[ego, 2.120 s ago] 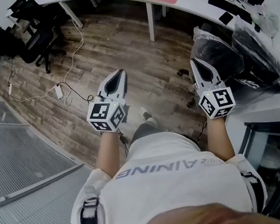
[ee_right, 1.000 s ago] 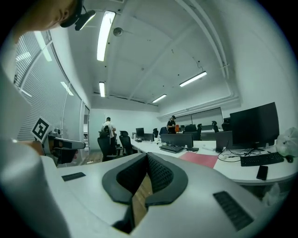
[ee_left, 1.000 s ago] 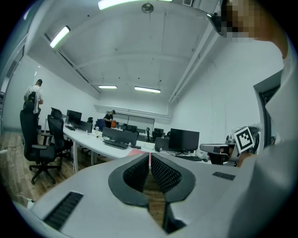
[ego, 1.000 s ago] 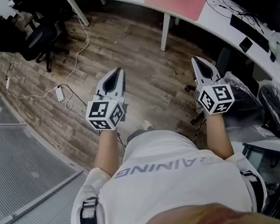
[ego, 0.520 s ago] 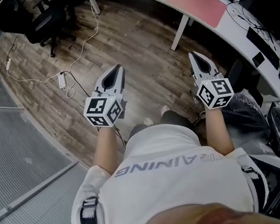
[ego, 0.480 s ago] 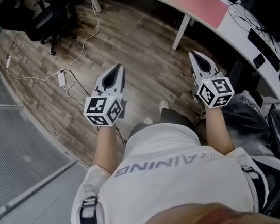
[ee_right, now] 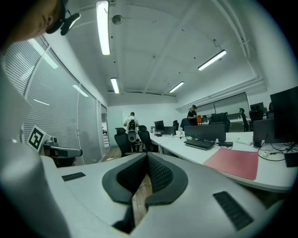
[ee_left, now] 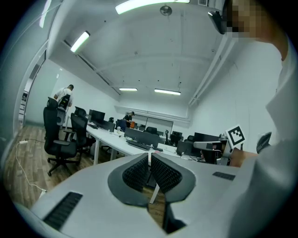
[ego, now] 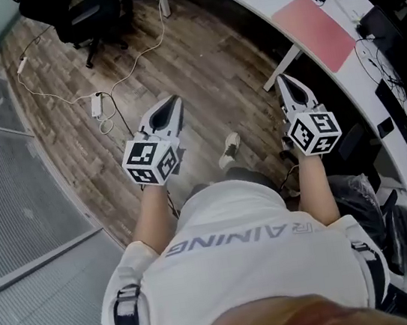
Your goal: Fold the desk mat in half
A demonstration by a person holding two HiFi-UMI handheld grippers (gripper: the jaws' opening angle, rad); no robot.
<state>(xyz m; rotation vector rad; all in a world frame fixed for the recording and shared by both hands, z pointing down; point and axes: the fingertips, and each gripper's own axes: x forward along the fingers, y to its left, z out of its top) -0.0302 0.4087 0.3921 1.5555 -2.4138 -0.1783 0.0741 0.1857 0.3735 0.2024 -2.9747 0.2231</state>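
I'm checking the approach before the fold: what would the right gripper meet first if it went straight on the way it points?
Probably the white desk, near its front edge and left of the pink desk mat. The right gripper seems clear until there, though depth is unclear.

Bright, even office light from ceiling strips (ee_right: 103, 28) (fisheye edges darken, bend).

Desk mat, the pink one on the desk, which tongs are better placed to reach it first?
Right, probably. The right tongs point toward the desk mat and sit nearer it; the left tongs hang over the floor.
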